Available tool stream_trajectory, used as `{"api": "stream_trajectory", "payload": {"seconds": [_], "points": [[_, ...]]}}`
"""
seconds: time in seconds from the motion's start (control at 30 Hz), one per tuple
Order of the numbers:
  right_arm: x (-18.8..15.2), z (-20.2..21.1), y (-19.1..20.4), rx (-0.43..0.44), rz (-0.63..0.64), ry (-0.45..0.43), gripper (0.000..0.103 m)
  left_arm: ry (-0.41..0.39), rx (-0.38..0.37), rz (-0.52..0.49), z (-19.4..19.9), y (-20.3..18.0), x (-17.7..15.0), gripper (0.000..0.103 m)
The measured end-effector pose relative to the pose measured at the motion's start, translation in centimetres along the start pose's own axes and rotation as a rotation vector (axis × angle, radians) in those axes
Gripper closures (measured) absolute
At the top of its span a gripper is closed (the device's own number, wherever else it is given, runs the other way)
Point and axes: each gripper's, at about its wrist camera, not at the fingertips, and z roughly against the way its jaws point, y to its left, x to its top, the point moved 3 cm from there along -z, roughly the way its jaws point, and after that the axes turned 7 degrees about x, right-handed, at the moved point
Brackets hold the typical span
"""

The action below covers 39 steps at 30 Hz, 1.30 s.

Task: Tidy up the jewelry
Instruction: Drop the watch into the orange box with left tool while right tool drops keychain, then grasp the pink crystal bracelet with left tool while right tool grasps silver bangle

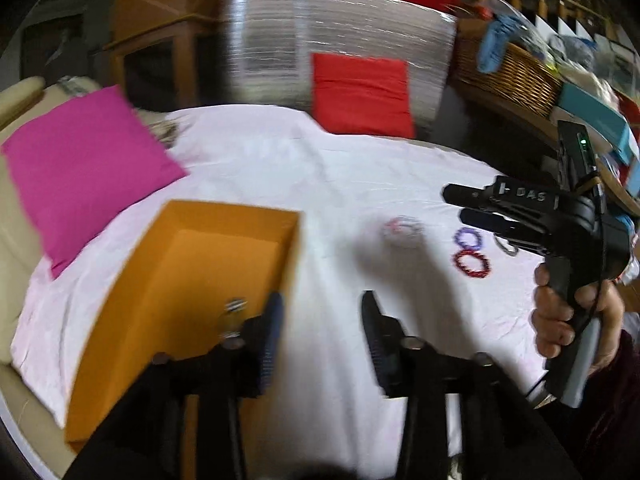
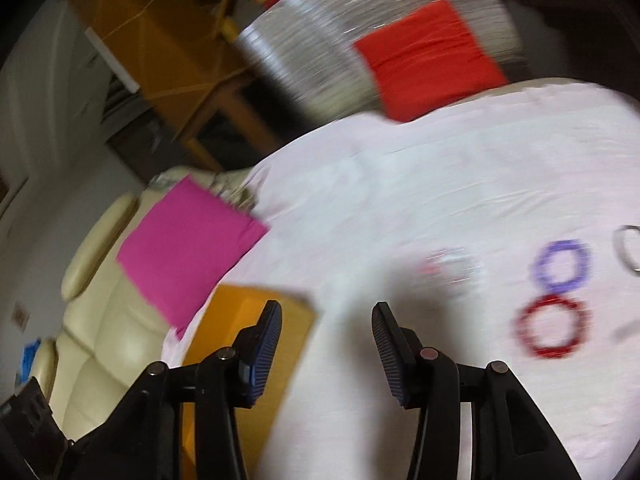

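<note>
Presently, on the pale pink cloth (image 1: 280,168): an open orange cardboard box (image 1: 192,280) is sitting at its left side, a small metallic piece (image 1: 235,305) lying inside, too blurred to identify. Right of the box, a pale beaded bracelet (image 1: 403,229), a purple beaded bracelet (image 1: 471,239), a red beaded bracelet (image 1: 472,264) and a silver ring-shaped bangle (image 2: 630,251) are lying. Left tongs (image 1: 318,340) are hanging open, empty, beside the box. Right tongs (image 2: 326,354) are likewise gaping, empty, near the box.
</note>
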Motion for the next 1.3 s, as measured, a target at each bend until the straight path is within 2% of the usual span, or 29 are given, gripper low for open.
{"api": "stream_trajectory", "payload": {"seconds": [0.13, 0.2, 0.27, 0.33, 0.57, 0.77, 0.8, 0.87, 0.93, 1.0, 1.07, 1.13, 1.3], "points": [[2.3, 4.5, -6.3, -0.05, -0.11, -0.048, 0.053, 0.033, -0.053, -0.025, -3.6, -4.2, 1.0, 0.056], [3.2, 5.2, -8.3, -0.089, -0.142, -0.03, 0.053, 0.06, -0.059, -0.007, -5.9, -5.5, 1.5, 0.056], [3.6, 5.9, -10.9, -0.144, -0.186, -0.01, 0.053, 0.073, -0.035, -0.003, -8.1, -6.8, 1.9, 0.056], [3.9, 6.0, -12.7, -0.158, -0.224, 0.028, 0.053, 0.084, -0.025, 0.007, -10.1, -7.9, 2.5, 0.056], [4.3, 6.5, -16.0, -0.202, -0.257, 0.088, 0.053, 0.092, 0.0, 0.008, -16.8, -10.4, 6.0, 0.056], [5.8, 9.6, -20.0, -0.26, -0.302, 0.023, 0.053, 0.108, -0.08, -0.024, -21.0, -12.4, 7.2, 0.056], [5.9, 9.9, -20.8, -0.272, -0.323, 0.019, 0.053, 0.115, -0.088, -0.046, -21.6, -12.9, 7.2, 0.057], [5.9, 9.8, -22.2, -0.292, -0.357, 0.023, 0.053, 0.143, -0.106, -0.08, -22.7, -13.6, 7.1, 0.073], [6.0, 9.3, -22.6, -0.309, -0.356, 0.038, 0.053, 0.14, -0.12, -0.1, -23.1, -13.8, 7.2, 0.092], [6.2, 8.3, -22.4, -0.332, -0.335, 0.056, 0.052, 0.14, -0.148, -0.111, -23.0, -13.7, 7.2, 0.093], [6.2, 7.1, -22.0, -0.338, -0.322, 0.074, 0.048, 0.164, -0.186, -0.079, -22.9, -13.3, 7.0, 0.096], [6.2, 6.4, -21.9, -0.355, -0.318, 0.079, 0.042, 0.176, -0.211, -0.057, -22.6, -12.8, 6.8, 0.096], [5.9, 5.2, -22.0, -0.432, -0.286, 0.081, 0.034, 0.133, -0.263, -0.068, -19.9, -12.7, 7.0, 0.096]]}}
